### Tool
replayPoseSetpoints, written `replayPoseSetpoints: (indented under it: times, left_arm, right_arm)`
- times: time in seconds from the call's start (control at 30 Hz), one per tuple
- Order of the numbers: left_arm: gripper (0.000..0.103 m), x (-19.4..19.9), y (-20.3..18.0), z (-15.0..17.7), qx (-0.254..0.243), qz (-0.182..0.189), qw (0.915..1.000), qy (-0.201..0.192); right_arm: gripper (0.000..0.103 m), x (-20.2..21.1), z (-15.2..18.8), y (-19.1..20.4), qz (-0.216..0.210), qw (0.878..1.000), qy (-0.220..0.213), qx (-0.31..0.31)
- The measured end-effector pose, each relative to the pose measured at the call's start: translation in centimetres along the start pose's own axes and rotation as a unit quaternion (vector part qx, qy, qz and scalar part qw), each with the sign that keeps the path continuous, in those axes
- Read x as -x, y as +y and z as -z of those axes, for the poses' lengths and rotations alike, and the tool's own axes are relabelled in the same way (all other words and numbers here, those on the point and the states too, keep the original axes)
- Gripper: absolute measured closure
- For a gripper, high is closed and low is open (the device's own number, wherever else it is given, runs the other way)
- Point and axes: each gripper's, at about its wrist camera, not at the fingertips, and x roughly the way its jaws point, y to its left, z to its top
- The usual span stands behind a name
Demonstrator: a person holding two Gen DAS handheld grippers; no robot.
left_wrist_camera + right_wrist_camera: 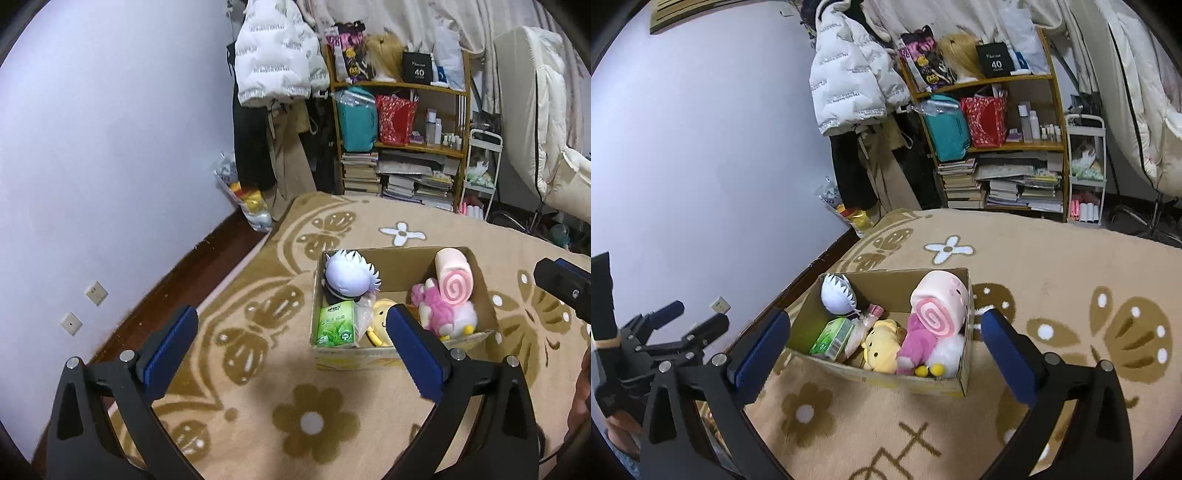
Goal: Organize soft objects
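In the left wrist view, our left gripper (291, 343) stands wide and empty above the rug (258, 387). The soft toys, like the pink swirl roll (455, 278), already lie in the cardboard box (391, 264).

In the right wrist view, our right gripper (886, 341) is also wide, holding nothing. We think the roll (938, 304) sits high and could tumble out if the box (886, 280) is bumped.

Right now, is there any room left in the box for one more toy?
A bare patch of cardboard box floor shows at the back, between the white-haired plush and the pink swirl roll. The front is crowded: green tissue pack, yellow plush, pink plush.
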Motion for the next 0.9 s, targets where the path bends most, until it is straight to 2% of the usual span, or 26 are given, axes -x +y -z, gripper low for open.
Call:
replayPoseSetpoints:
  times: [0.33,0.5,0.67,0.9]
  left_arm:
    - [0.002,6.7,1.7,0.7,0.014,-0.004,0.9991,-0.040]
    - [0.002,9.4,2.2,1.9,0.003,-0.024,0.9980,-0.058]
    - [0.002,10.6,2.3,3.7,-0.003,-0.040,0.9973,-0.062]
    - [0.002,10.0,2.1,6.4,-0.007,-0.042,0.9976,-0.054]
  right_arm:
    - [0.000,5.1,1.8,1.1,0.011,1.000,-0.016,0.010]
    - [0.000,6.7,3.0,1.4,0.016,1.000,-0.023,0.015]
    - [0.000,7.2,4.0,1.6,0.021,0.999,-0.023,0.026]
    - [0.000,7.1,5.7,1.1,0.019,0.999,-0.024,0.014]
